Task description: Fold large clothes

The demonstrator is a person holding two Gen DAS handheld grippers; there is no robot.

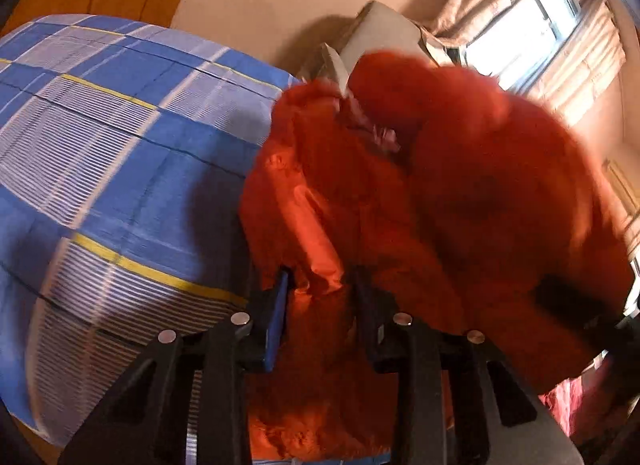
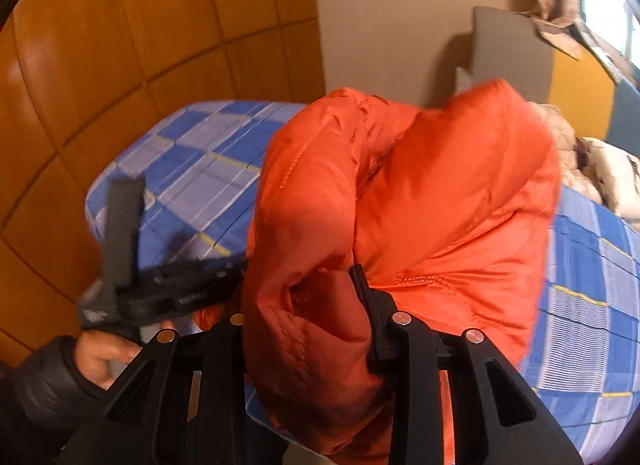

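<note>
A puffy orange jacket (image 1: 480, 185) lies bunched on the blue checked bed (image 1: 120, 145), its fuzzy lining and a smooth orange flap facing the left wrist view. My left gripper (image 1: 322, 293) is shut on that flap, which fills the gap between the blue-padded fingers (image 1: 280, 305). In the right wrist view the jacket (image 2: 440, 193) shows its shiny shell. My right gripper (image 2: 304, 289) is shut on a thick fold of it; the cloth hides its left finger. A hand (image 2: 100, 357) in a dark sleeve holds the left gripper (image 2: 168, 293) against the jacket's left edge.
The bed (image 2: 192, 169) stands against a wood-panelled wall (image 2: 120, 45). A grey board (image 2: 508, 53) leans at its far side, with cream bedding (image 2: 600, 169) to the right. A bright window (image 1: 532, 25) with curtains is at the back right. Pink cloth (image 1: 572, 405) shows at the lower right.
</note>
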